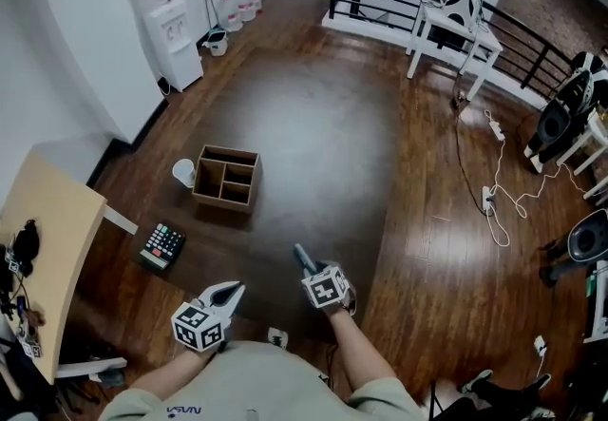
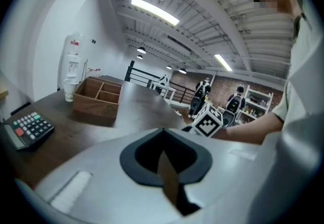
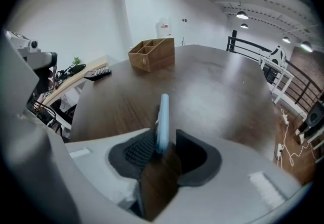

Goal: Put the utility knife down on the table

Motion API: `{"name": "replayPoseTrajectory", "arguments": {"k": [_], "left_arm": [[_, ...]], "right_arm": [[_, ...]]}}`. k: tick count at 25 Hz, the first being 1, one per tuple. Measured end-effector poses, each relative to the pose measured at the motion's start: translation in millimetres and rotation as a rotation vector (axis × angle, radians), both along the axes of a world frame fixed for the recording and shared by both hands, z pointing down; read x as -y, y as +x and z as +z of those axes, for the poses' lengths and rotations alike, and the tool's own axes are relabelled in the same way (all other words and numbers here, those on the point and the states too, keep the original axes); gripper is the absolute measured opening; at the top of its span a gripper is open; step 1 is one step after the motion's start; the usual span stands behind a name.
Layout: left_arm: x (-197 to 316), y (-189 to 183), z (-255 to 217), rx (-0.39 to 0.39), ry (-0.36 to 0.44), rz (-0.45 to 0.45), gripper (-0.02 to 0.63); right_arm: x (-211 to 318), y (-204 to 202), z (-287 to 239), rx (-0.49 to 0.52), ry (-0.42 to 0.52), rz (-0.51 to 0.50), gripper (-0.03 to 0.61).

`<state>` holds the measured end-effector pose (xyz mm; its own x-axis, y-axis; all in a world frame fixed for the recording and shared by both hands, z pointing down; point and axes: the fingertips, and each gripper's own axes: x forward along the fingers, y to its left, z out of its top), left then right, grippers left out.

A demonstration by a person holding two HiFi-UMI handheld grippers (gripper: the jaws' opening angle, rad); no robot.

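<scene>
One wide-open right claw around utility knife

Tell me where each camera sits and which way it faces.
Head view: on the head, facing steeply down at the table; forearms, left gripper, right gripper show.
Left gripper view: on that gripper, facing over its shut jaws toward the box; the right arm shows.
Right gripper view: on that gripper, facing past the knife between its open jaws.
Shared: all three show the box.
</scene>
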<state>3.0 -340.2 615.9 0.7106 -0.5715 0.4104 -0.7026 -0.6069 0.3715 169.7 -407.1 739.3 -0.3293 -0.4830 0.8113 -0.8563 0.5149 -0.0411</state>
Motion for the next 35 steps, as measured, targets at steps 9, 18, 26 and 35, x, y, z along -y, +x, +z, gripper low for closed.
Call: {"name": "replayPoseTrajectory", "arguments": {"k": [9, 18, 26, 35], "left_arm": [[-17, -2, 4, -0.020, -0.009, 0.053, -0.012], [-82, -21, -19, -0.093, 0.050, 0.137, -0.002], [-171, -60, -42, -0.143, 0.157, 0.218, 0.000], [-262, -106, -60, -0.175, 0.157, 0.197, 0.002]], "right_arm": [[-14, 44, -44, 0.028, 0.074, 0.174, 0.127], [-116, -3, -114, 0.230, 0.219, 0.304, 0.045], [-230, -137, -138, 0.311, 0.325, 0.170, 0.000], [-340, -164, -183, 0.289, 0.432, 0.239, 0.002]]}}
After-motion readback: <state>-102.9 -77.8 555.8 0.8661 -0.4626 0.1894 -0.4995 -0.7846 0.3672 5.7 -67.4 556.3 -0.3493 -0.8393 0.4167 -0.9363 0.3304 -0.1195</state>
